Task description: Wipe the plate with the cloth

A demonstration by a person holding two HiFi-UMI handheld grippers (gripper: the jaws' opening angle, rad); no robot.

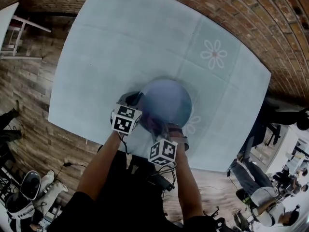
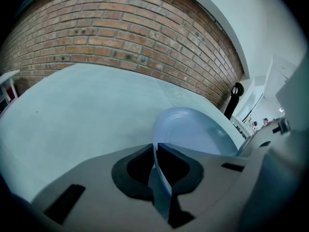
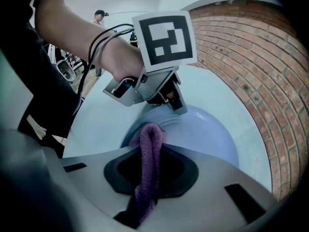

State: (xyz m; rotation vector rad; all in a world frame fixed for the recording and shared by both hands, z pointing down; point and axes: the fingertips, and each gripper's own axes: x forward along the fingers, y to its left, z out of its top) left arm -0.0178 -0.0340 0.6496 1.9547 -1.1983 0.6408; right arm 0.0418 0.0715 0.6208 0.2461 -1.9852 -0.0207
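Left gripper (image 2: pixel 157 148) jaws clamping plate (image 2: pixel 195 129) rim, right gripper (image 3: pixel 153 140) jaws clenching purple cloth (image 3: pixel 147 178)

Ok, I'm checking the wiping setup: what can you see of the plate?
The plate is round, pale blue and smooth, plastic by its look, with a shallow raised rim. It is over the near part of the light table. The left gripper is shut on its rim, and the purple cloth in the right gripper reaches its near edge; contact is unclear.
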